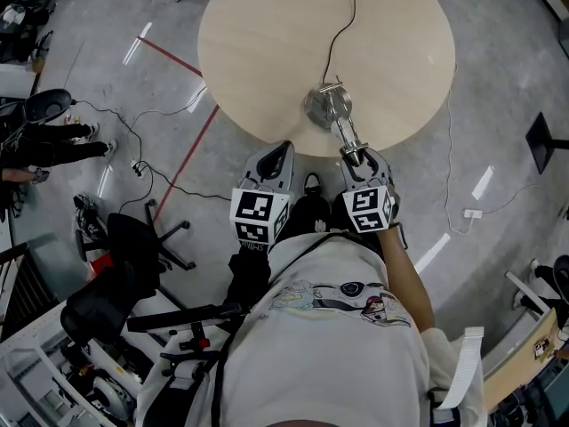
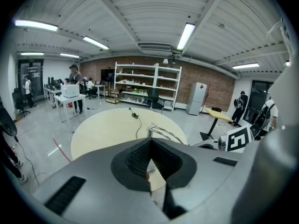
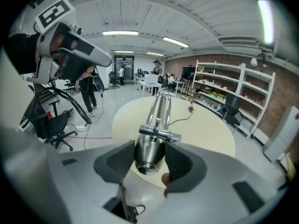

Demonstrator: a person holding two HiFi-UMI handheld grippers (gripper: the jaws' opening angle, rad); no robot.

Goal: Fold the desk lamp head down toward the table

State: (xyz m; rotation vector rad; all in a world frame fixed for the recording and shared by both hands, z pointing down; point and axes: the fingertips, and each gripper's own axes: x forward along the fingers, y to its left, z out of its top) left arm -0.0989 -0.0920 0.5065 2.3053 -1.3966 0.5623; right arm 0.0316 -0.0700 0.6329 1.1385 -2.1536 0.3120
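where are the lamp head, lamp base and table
shiny metal lamp head (image 3: 148, 155): right gripper view, shell
round metal lamp base (image 1: 311, 107): head view, rim
round pale wooden table (image 1: 258, 34): head view, bare top

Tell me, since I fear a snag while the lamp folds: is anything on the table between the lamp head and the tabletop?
Nothing visible does. The lamp head sits between the right gripper's jaws above the table's near edge, which is bare; the cable trails away on the far side.
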